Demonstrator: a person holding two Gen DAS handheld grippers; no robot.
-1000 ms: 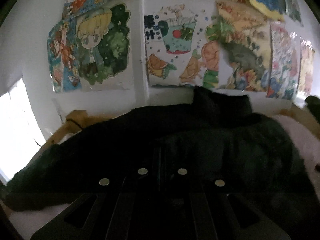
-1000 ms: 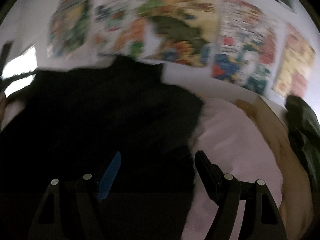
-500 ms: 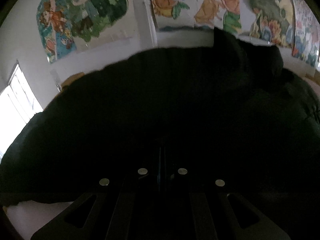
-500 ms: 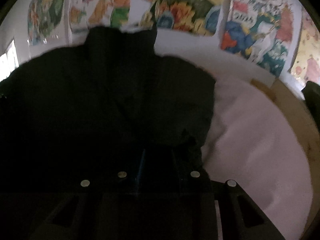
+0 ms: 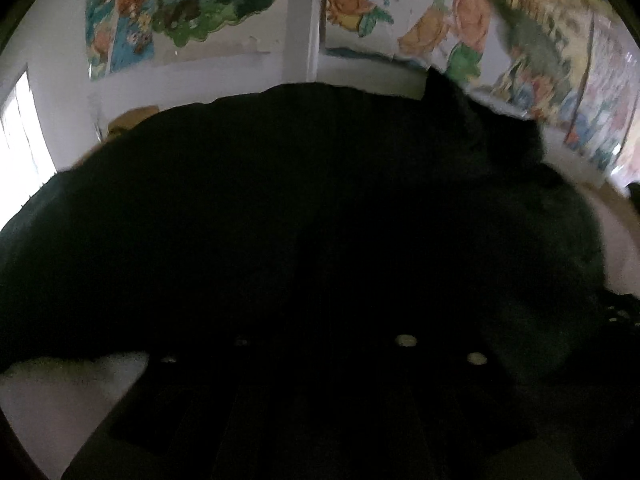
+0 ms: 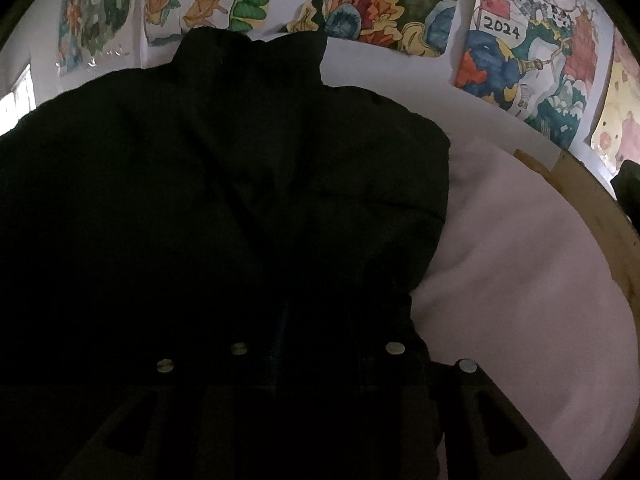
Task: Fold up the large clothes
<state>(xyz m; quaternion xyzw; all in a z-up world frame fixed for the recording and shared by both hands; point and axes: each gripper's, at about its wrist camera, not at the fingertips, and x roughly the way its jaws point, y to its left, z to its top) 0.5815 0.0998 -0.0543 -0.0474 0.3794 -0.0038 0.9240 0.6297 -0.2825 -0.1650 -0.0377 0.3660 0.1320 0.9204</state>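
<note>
A large black jacket [image 5: 320, 208] lies spread over a pale pink sheet and fills most of both views; its collar [image 6: 248, 64] points toward the far wall. My left gripper [image 5: 320, 320] sits low against the jacket's near edge, very dark, jaws spread a little wider than before, cloth over them. My right gripper [image 6: 316, 320] is closed on the jacket's near hem [image 6: 344, 312], the jaws pressed together with cloth bunched between them.
A pink sheet [image 6: 520, 280] covers the bed, with a wooden bed frame [image 6: 592, 208] at the right. Colourful drawings [image 6: 400, 4] hang on the white wall behind. A bright window [image 5: 20, 136] is at the far left. A dark green item [image 6: 628, 188] lies at the right edge.
My right gripper went from open to closed on the jacket hem. Both cameras tilted down toward the jacket. The left jaws' screws now sit wider apart.
</note>
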